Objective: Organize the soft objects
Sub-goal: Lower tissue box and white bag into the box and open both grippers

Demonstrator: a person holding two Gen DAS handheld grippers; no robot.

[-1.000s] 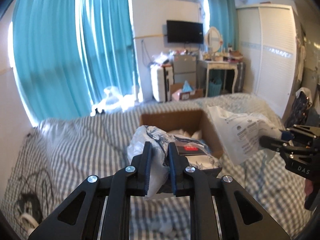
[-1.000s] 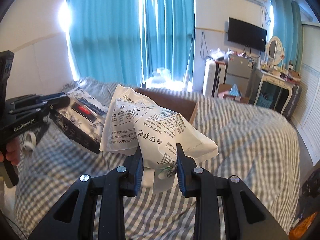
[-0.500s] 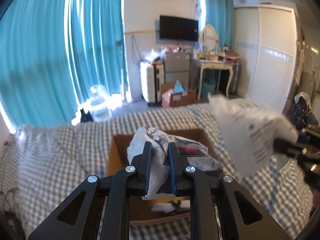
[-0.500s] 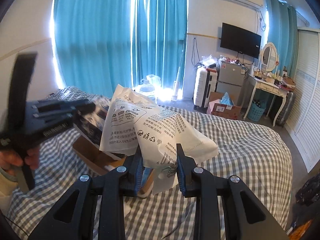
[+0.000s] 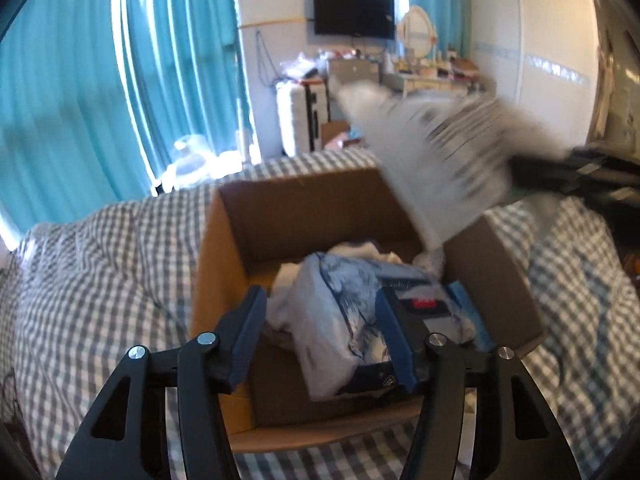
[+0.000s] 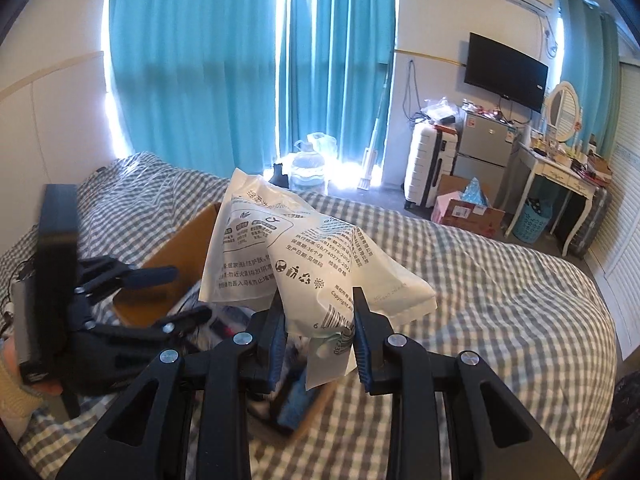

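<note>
A brown cardboard box [image 5: 304,208] stands open on the checked bed. My left gripper [image 5: 326,328] is open above the box; a blue-and-white patterned soft pack [image 5: 344,320] lies between its fingers, resting in the box on other soft things. My right gripper [image 6: 318,340] is shut on a white printed plastic pack [image 6: 288,256] and holds it over the box's right side; the pack shows blurred in the left wrist view [image 5: 436,160]. The left gripper also shows in the right wrist view [image 6: 148,300], open over the box [image 6: 180,248].
The grey-and-white checked bedcover [image 6: 480,280] spreads all around the box. Teal curtains [image 6: 200,60], a water jug [image 6: 306,164], a white suitcase [image 6: 426,168], a small fridge [image 6: 484,148] and a dressing table [image 6: 560,176] stand beyond the bed.
My left gripper lowered over the box and opened, letting the patterned pack drop into it. My right gripper swung the white pack leftward over the box.
</note>
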